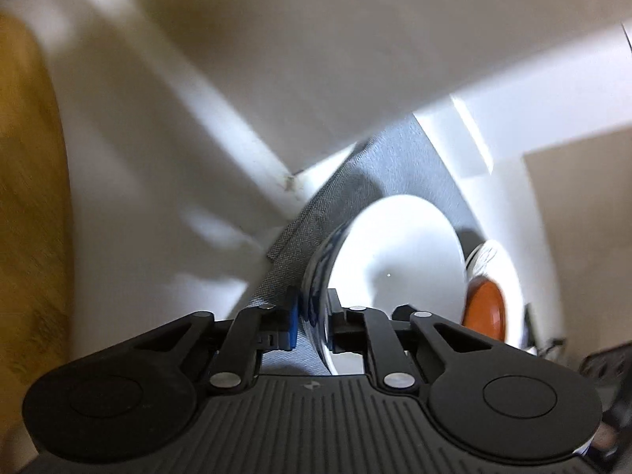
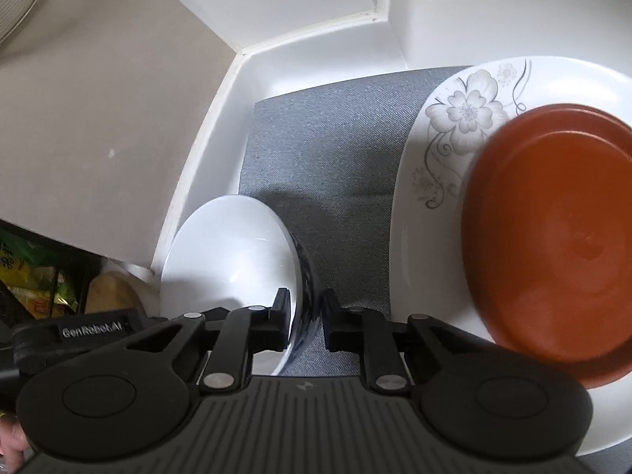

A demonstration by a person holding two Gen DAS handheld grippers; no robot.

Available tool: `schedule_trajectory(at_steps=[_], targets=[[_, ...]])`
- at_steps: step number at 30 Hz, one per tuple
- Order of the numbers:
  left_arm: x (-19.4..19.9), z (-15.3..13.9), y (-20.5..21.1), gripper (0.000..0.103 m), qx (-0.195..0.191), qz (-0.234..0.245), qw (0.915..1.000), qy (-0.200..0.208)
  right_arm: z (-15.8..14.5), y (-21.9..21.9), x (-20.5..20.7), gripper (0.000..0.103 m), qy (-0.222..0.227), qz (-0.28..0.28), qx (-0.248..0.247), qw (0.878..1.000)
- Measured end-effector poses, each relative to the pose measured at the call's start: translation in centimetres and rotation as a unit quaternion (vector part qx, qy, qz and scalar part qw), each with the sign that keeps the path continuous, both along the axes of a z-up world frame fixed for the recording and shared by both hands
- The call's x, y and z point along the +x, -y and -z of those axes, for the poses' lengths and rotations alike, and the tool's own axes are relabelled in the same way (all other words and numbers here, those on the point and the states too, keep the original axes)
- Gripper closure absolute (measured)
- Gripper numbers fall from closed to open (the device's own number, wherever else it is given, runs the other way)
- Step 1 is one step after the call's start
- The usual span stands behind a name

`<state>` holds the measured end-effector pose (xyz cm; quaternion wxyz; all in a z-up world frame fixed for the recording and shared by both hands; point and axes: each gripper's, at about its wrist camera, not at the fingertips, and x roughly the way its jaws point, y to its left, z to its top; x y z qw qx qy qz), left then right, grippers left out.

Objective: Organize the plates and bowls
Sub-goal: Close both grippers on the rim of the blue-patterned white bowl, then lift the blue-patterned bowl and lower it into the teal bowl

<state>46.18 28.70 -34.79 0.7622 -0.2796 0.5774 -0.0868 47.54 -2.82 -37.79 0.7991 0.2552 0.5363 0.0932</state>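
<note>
A white bowl (image 1: 395, 260) with a blue pattern on its outside stands tilted on a grey mat (image 1: 414, 158). My left gripper (image 1: 314, 316) is shut on its near rim, one pad inside and one outside. In the right wrist view the same bowl (image 2: 233, 252) sits at the left of the mat (image 2: 324, 138), and my right gripper (image 2: 304, 316) is shut on its rim too. To the right lies a white flowered plate (image 2: 462, 110) carrying a red-brown dish (image 2: 553, 237). The left wrist view shows that dish (image 1: 486, 308) just beyond the bowl.
White shelf walls (image 2: 316, 43) close in the mat at the back and left, with a corner seam (image 1: 290, 181) near the bowl. Food packets (image 2: 35, 276) lie below left. A black gripper body (image 2: 79, 331) sits beside the bowl. A wooden surface (image 1: 27, 197) runs along the left.
</note>
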Motion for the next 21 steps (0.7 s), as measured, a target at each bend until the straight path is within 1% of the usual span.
schedule_trajectory(at_steps=[1, 4, 6, 8, 11, 13, 15, 18, 19, 21], targets=[[-0.3, -0.3, 0.0, 0.091, 0.004, -0.001, 1.0000, 0.004, -0.2, 0.1, -0.2, 0.086, 0.002, 0.001, 0.003, 1.000], [-1.0, -1.3, -0.2, 0.091, -0.003, -0.007, 0.9999, 0.013, -1.1, 0.6, -0.6, 0.086, 0.006, 0.004, 0.016, 1.000], [-1.6, -2.5, -0.1, 0.091, 0.000, -0.005, 0.9998, 0.021, -2.0, 0.7, -1.0, 0.086, 0.012, 0.002, 0.022, 1.000], [-2.2, -4.1, 0.3, 0.091, 0.009, 0.000, 0.9995, 0.030, -3.1, 1.3, -1.9, 0.085, 0.016, 0.005, 0.033, 0.999], [-2.8, -6.2, 1.2, 0.091, 0.024, 0.023, 0.9984, 0.046, -4.7, 2.9, -4.3, 0.082, 0.027, 0.009, 0.050, 0.998], [-3.2, -7.4, 2.7, 0.090, 0.020, 0.042, 0.9976, 0.052, -5.5, 4.5, -6.2, 0.082, 0.036, 0.024, 0.055, 0.998], [-3.6, -8.2, 4.5, 0.090, 0.017, 0.057, 0.9971, 0.047, -6.3, 6.4, -8.1, 0.082, 0.044, 0.054, 0.062, 0.996], [-4.0, -9.0, 8.6, 0.090, 0.023, 0.093, 0.9942, 0.050, -7.1, 9.2, -10.5, 0.082, 0.054, 0.094, 0.061, 0.992], [-4.2, -9.6, 8.3, 0.090, 0.024, 0.103, 0.9932, 0.049, -7.3, 10.2, -11.1, 0.082, 0.056, 0.105, 0.063, 0.991], [-4.4, -10.2, 10.3, 0.090, 0.024, 0.124, 0.9906, 0.053, -7.8, 12.1, -12.4, 0.082, 0.059, 0.122, 0.062, 0.989]])
